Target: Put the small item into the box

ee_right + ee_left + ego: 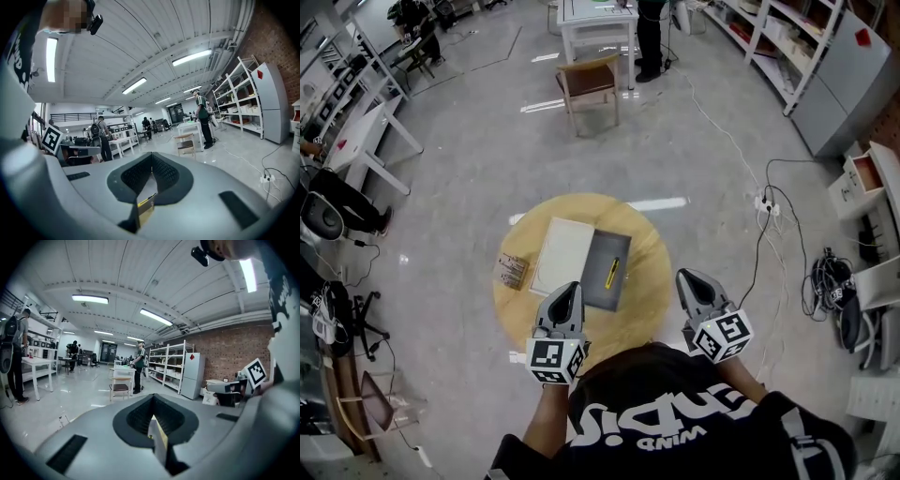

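A round wooden table carries a flat white box and, touching its right side, a dark grey tray with a small yellow item lying in it. A small brownish packet lies at the table's left edge. My left gripper hovers over the near edge of the table, short of the grey tray. My right gripper is just off the table's right rim. Both are shut and hold nothing. The two gripper views look level across the room, jaws closed tip to tip; neither shows the table.
A wooden chair and a white table with a person beside it stand further off. A power strip and cables lie on the floor to the right, and shelving lines the right wall. Desks and office chairs stand at the left.
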Demonstrator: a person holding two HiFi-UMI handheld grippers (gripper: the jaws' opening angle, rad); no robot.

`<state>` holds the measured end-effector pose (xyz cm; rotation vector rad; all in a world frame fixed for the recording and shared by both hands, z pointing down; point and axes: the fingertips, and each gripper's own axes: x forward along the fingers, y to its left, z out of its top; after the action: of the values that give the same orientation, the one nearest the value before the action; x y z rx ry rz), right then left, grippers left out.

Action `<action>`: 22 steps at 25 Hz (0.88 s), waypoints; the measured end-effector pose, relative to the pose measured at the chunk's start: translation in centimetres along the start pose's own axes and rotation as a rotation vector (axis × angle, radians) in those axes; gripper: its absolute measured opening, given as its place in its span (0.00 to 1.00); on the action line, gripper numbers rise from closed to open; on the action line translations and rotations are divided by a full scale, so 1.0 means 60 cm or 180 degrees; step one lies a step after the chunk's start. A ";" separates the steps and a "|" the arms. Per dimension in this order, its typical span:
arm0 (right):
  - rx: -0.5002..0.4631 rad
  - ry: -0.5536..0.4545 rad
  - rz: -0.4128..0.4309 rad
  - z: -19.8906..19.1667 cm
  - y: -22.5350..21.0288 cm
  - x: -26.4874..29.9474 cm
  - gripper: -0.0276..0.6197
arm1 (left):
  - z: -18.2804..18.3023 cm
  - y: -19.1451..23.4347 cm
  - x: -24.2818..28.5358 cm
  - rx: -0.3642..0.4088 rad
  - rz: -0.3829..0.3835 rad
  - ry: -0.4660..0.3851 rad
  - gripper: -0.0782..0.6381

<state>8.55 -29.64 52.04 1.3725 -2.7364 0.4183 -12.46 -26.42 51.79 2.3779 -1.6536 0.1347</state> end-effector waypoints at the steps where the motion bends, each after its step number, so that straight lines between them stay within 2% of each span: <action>1: -0.0001 -0.0001 0.0010 -0.001 0.002 0.001 0.05 | 0.000 0.003 -0.008 -0.0022 0.0046 -0.0059 0.12; 4: -0.0009 -0.0002 0.0048 -0.005 0.008 0.001 0.05 | -0.008 0.002 -0.019 -0.0067 0.0113 -0.0118 0.12; 22: -0.0053 0.0001 0.0139 -0.006 0.029 0.002 0.05 | -0.010 -0.004 -0.027 -0.0181 0.0130 -0.0150 0.12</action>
<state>7.05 -28.66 52.02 1.3109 -2.7675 0.3972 -12.76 -24.70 51.96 2.3233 -1.7044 0.0386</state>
